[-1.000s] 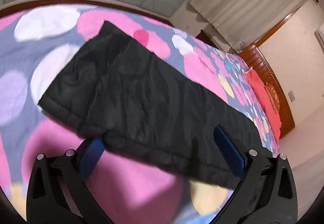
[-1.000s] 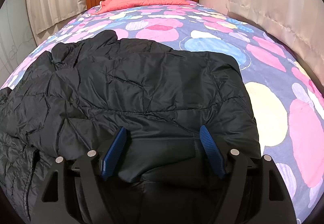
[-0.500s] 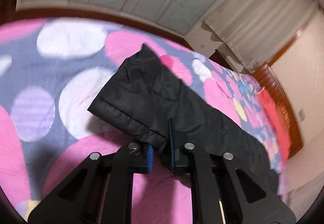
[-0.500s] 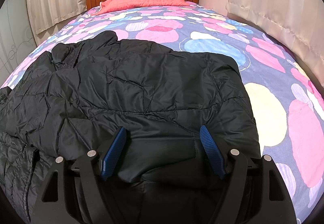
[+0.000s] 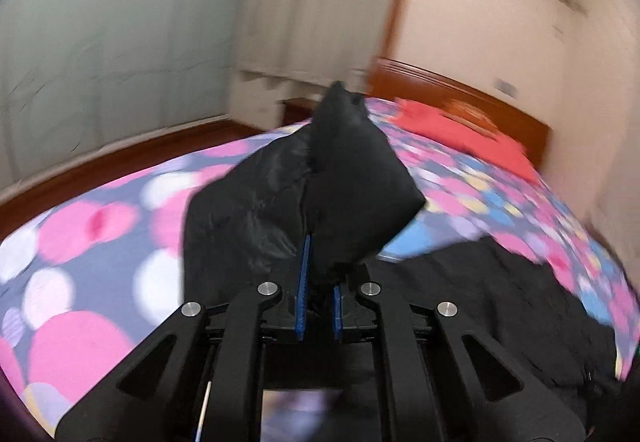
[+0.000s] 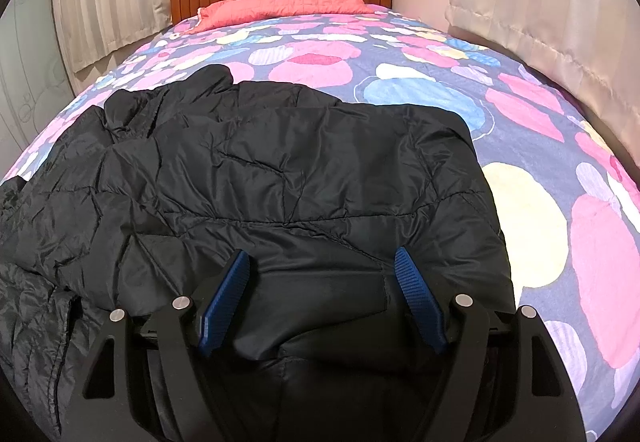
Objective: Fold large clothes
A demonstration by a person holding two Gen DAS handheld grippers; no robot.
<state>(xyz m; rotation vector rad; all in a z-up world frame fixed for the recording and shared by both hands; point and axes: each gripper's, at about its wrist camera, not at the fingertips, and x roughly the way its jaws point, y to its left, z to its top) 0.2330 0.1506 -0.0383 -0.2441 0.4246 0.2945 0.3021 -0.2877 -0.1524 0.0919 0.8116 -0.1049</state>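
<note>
I saw left gripper (image 5: 318, 294) clamped on black jacket (image 6: 280, 182) sleeve (image 5: 320, 178), lifted above bedspread (image 6: 520, 122). Right gripper (image 6: 322, 302) jaws wide, w/ jacket hem between, not pinched. Jacket body lay flat on bed.

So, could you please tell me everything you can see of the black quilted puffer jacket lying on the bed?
The black quilted puffer jacket looks shiny, thin and creased. Its body lies spread on the dotted purple bedsheet near the foot of the bed. The left gripper is clamped on one sleeve, which stands lifted and bunched above the bed. The right gripper hangs open over the near hem, its blue pads on or just above the fabric.
</note>
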